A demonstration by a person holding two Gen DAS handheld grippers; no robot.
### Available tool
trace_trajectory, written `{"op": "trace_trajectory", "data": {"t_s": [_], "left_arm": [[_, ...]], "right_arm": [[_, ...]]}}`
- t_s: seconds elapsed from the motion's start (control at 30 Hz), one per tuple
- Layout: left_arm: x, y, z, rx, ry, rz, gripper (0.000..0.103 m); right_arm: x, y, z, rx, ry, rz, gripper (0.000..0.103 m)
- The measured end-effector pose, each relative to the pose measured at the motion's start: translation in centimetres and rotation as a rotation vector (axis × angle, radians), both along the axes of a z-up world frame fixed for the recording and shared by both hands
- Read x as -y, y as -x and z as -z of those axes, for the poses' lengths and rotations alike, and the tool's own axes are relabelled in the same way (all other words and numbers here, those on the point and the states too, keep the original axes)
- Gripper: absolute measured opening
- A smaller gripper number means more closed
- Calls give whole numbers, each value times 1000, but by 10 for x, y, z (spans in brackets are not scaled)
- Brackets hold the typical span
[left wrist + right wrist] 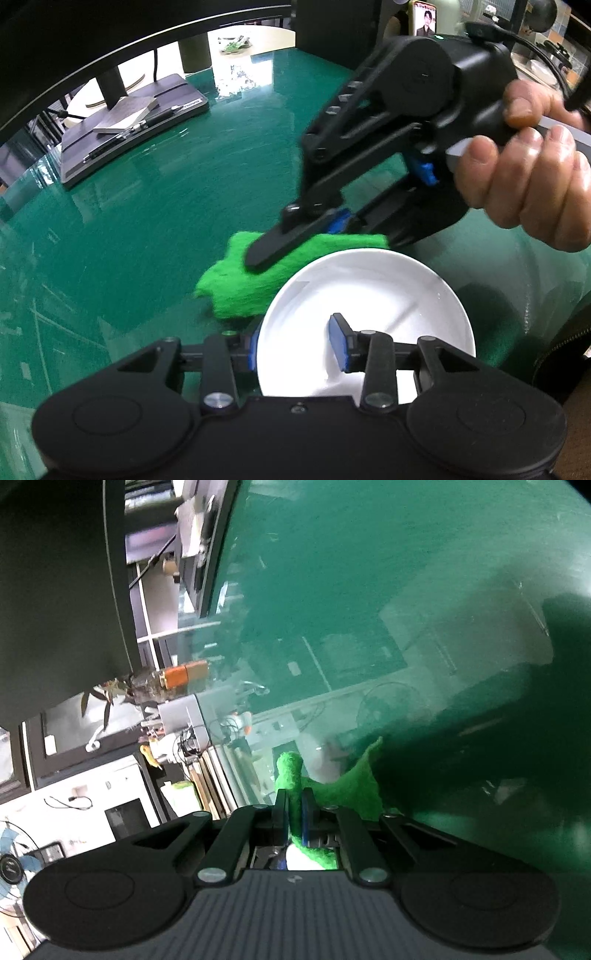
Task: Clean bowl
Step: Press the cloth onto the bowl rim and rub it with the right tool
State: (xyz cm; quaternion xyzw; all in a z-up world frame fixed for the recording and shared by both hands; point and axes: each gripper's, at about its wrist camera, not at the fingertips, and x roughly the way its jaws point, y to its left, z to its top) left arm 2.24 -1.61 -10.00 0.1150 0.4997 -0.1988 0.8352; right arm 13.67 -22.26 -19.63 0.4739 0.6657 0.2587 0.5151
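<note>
Bowl upright, mouth up; right gripper pinching green cloth.

Lighting bright overhead; glare streaks the green table beyond the bowl, whose interior is overexposed. Strong fisheye bending at edges. Right wrist view motion-blurred, shadowed at right.

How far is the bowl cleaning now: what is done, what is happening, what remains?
Done: the right claw has picked up the green scouring cloth. In hand: the left claw straddles the white bowl's rim, and the cloth sits just outside the bowl. Left: wiping the inside, which no cloth touches yet.
</note>
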Motion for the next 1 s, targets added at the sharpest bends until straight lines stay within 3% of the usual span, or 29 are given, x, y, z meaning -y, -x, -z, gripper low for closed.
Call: {"op": "trace_trajectory", "data": {"t_s": [0.27,0.4,0.67,1.0], "left_arm": [[6,-3,1,-4,-7,95,40],[7,-1,2,-4,-7,99,41],[9,4,1,2,-4,44,42],[12,7,-1,-2,2,103,47]], "right_arm": [[54,34,8,-57,38,152,8],[44,29,7,-47,42,141,8],[-3,1,-3,11,3,10,8],[40,23,1,-16,2,107,8]]}}
